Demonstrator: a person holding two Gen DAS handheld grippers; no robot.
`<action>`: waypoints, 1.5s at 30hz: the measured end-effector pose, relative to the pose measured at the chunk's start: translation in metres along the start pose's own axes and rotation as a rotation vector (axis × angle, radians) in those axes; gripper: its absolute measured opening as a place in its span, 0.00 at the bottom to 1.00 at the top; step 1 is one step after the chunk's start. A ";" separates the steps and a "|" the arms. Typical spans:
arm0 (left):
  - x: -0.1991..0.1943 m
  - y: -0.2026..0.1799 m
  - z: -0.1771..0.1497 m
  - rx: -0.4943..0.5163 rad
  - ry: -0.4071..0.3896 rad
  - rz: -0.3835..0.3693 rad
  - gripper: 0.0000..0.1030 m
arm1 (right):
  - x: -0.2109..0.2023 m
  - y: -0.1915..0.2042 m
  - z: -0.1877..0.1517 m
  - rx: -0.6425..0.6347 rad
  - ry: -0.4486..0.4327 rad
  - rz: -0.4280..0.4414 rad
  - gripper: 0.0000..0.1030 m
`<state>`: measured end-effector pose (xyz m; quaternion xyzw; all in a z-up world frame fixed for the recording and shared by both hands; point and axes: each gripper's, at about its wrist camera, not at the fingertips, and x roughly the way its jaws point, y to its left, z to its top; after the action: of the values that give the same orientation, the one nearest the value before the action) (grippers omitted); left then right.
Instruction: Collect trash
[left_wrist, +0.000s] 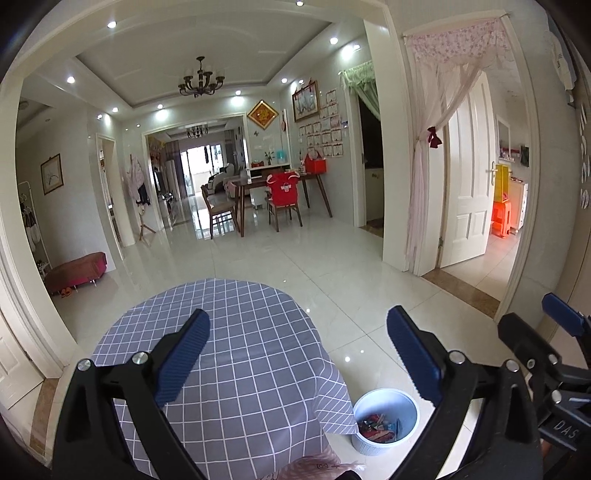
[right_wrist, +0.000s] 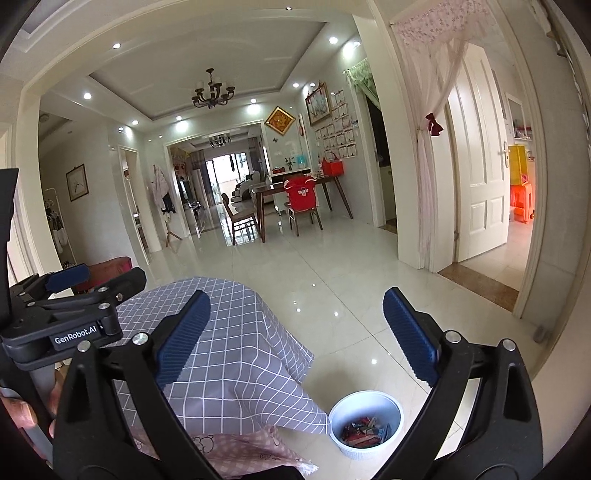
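A: Nearest us, the left gripper (left_wrist: 299, 354) and the right gripper (right_wrist: 295, 332) both stand with jaws apart, nothing between them. Beyond lies the checked tablecloth (left_wrist: 236, 354).

B: We find the white bin (right_wrist: 369, 406) on the floor at five o'clock of the table, mouth and long axis upright, the trash (right_wrist: 365, 430) heaped inside.

A: We judge the risk thus: a low sweep could tip the bin and spill the wrappers; the hanging cloth could snag.
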<state>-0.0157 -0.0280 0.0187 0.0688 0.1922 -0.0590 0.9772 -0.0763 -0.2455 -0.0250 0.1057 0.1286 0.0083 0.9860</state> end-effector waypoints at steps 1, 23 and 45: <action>-0.003 0.000 0.000 0.002 -0.007 0.003 0.92 | -0.001 0.000 0.000 0.000 -0.003 0.003 0.90; -0.011 0.002 0.003 0.013 -0.051 0.026 0.92 | 0.002 -0.004 -0.003 -0.002 -0.006 0.020 0.90; 0.006 0.002 -0.001 0.015 -0.025 0.031 0.92 | 0.012 0.011 -0.007 -0.008 0.015 0.020 0.90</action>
<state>-0.0107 -0.0263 0.0157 0.0783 0.1783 -0.0459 0.9798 -0.0669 -0.2331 -0.0328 0.1029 0.1351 0.0194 0.9853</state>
